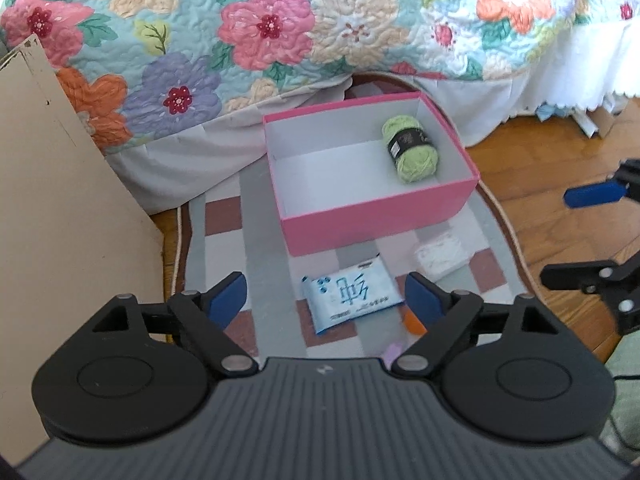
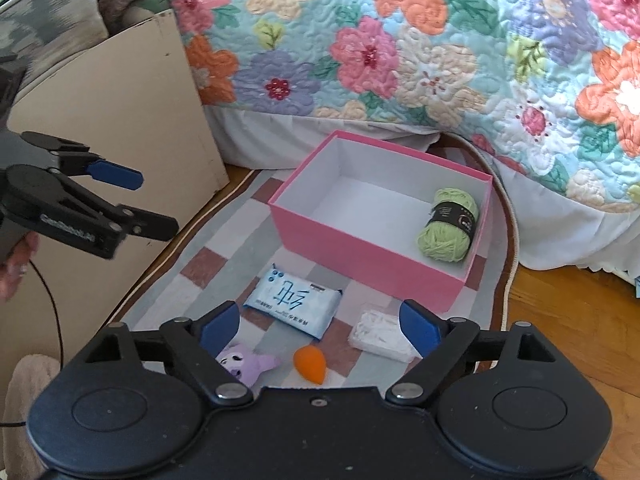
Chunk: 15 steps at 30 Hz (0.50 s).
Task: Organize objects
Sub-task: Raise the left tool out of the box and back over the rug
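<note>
A pink box (image 1: pixel 376 224) (image 2: pixel 360 256) stands on a checked rug and holds a green yarn ball (image 1: pixel 410 148) (image 2: pixel 448 224). In front of it lie a blue tissue pack (image 1: pixel 352 296) (image 2: pixel 294 300), a white packet (image 1: pixel 440 256) (image 2: pixel 380 336), an orange egg-shaped sponge (image 2: pixel 310 364) and a purple plush toy (image 2: pixel 248 364). My left gripper (image 1: pixel 326 300) is open above the tissue pack. My right gripper (image 2: pixel 320 324) is open above the small items. Both are empty. The left gripper also shows in the right wrist view (image 2: pixel 154 200).
A bed with a floral quilt (image 1: pixel 280 32) (image 2: pixel 440 48) rises behind the box. A beige cabinet (image 1: pixel 60 200) (image 2: pixel 120 120) stands to the left. Wooden floor (image 1: pixel 560 160) (image 2: pixel 580 320) lies to the right of the rug (image 1: pixel 256 240).
</note>
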### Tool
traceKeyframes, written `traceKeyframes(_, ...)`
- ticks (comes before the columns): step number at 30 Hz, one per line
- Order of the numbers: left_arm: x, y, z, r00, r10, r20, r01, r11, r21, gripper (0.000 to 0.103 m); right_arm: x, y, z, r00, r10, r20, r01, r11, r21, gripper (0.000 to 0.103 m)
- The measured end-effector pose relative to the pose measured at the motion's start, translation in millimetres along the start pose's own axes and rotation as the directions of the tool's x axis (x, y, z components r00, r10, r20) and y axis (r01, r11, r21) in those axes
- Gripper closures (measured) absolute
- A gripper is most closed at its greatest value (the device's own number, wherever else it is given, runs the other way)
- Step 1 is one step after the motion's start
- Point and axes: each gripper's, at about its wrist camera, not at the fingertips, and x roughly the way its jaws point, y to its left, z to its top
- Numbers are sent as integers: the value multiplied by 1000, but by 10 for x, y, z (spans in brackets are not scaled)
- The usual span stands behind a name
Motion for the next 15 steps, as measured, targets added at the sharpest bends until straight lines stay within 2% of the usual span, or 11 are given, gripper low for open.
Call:
traceKeyframes(5,30,-26,-140,1000,-7,-25,7,1000,2,11,-15,97,-70,999,41,-29,-41,999,3,12)
traceKeyframes(11,61,-39,-292,994,-73,-76,73,997,-13,10,-29,224,-145,994,89,-58,-90,996,-21,12)
traceKeyframes(15,53,-80,-387,993,-88,-80,88,996,-8,7,-17,317,-189,990,118,-82,-122,991,-46,12)
